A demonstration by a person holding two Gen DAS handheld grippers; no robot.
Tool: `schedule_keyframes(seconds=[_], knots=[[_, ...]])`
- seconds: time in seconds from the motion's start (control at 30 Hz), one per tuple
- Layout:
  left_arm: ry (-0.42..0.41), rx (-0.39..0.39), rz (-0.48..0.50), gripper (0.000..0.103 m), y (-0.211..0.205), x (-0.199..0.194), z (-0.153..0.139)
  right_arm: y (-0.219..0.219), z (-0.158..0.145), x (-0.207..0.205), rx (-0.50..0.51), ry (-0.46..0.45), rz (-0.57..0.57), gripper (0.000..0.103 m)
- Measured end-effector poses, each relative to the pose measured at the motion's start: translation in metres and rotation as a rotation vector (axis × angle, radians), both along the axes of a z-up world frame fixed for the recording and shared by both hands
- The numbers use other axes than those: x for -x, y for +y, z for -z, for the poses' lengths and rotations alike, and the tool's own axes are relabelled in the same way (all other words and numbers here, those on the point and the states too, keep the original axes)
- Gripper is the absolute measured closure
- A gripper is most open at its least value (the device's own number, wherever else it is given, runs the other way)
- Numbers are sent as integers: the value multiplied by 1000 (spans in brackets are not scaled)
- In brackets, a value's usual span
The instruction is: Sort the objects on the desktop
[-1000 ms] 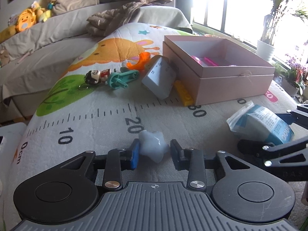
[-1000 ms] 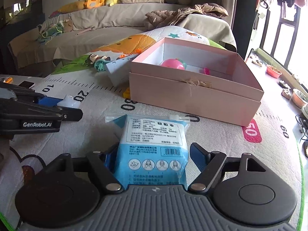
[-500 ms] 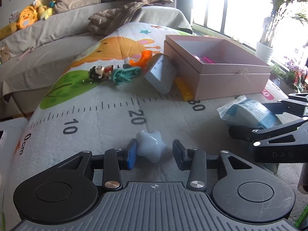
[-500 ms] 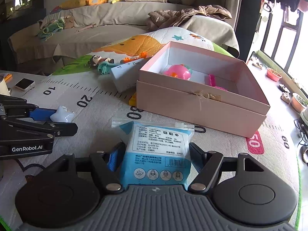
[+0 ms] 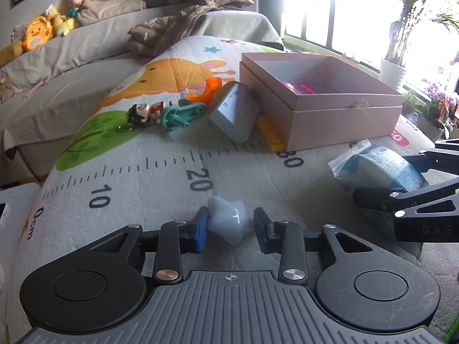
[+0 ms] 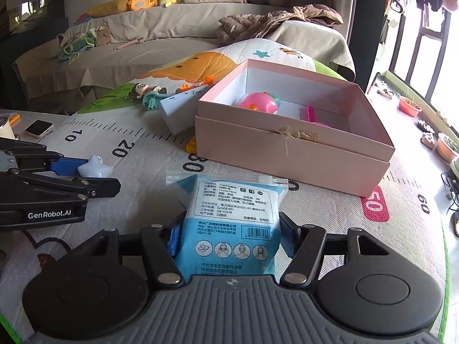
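A: Left gripper (image 5: pixel 231 225) – fingers together or apart?
B: Clamped on the pale star (image 5: pixel 226 219), low over the ruler-print mat (image 5: pixel 143 177), just this side of the printed 20.
A: And the right gripper (image 6: pixel 231 236)?
B: Fingers closing, with the blue packet (image 6: pixel 229 209) between them, pads against both its sides. Packet upright-ish, top edge towards the pink box (image 6: pixel 287 154).
A: Inside the box?
B: 2 pink things – a round pink toy (image 6: pixel 259 103) and a smaller piece beside it, too blurred to name.
A: Still loose on the mat?
B: Left of the box: a yellow brick (image 5: pixel 271 137) lying against its wall, a grey-blue carton (image 5: pixel 233 117) leaning beside that, then a teal toy (image 5: pixel 178 114), a small figure (image 5: pixel 142 111) and an orange piece (image 5: pixel 208 90) further back.
A: Star and packet near each other?
B: Apart, with bare mat between.
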State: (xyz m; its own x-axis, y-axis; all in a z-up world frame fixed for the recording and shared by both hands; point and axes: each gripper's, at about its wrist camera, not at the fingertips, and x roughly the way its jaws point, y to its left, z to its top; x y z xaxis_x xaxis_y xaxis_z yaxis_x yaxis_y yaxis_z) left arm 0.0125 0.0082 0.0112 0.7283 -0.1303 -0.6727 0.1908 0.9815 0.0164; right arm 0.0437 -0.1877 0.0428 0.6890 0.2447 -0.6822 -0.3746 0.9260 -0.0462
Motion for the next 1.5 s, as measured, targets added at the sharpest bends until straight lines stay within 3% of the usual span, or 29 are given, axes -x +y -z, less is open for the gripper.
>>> schedule_keyframes(seconds=[0.17, 0.33, 0.43, 0.53, 0.63, 0.67, 0.73, 0.8, 0.9, 1.03, 1.17, 1.3, 1.4, 1.5], knots=[[-67, -19, 42, 66, -3, 17, -13, -11, -12, 12, -17, 3, -40, 46], [-152, 13, 113, 66, -7, 16, -59, -43, -59, 20, -85, -65, -48, 47], [-235, 9, 185, 66, -26, -5, -90, -70, -105, 9, -146, -144, 4, 47], [-304, 11, 230, 64, -57, -40, -101, -88, -137, -15, -158, -212, 66, 47], [-263, 42, 198, 50, -76, -81, -93, -92, -151, -53, -156, -218, 108, 46], [-241, 52, 179, 48, -75, -86, -89, -93, -151, -69, -161, -206, 120, 46], [-220, 81, 190, 30, -65, -83, -79, -91, -146, -98, -163, -170, 141, 46], [-199, 70, 162, 19, -50, -74, -65, -87, -132, -127, -166, -114, 155, 46], [-145, 49, 109, 17, -23, -69, -45, -74, -103, -163, -133, -60, 172, 46], [-82, 41, 32, 8, 11, -63, -24, -59, -65, -193, -85, 10, 202, 36], [-50, 34, -32, 8, 35, -60, -9, -49, -59, -179, -39, -16, 209, 36], [-22, 32, -124, 7, 49, -70, 0, -12, -79, -134, 22, -139, 44, 36], [-16, 30, -174, 7, 57, -72, -1, 31, -85, -120, 16, -81, -123, 37], [-9, 27, -187, 5, 63, -70, -1, 71, -82, -127, 28, -39, -181, 37]])
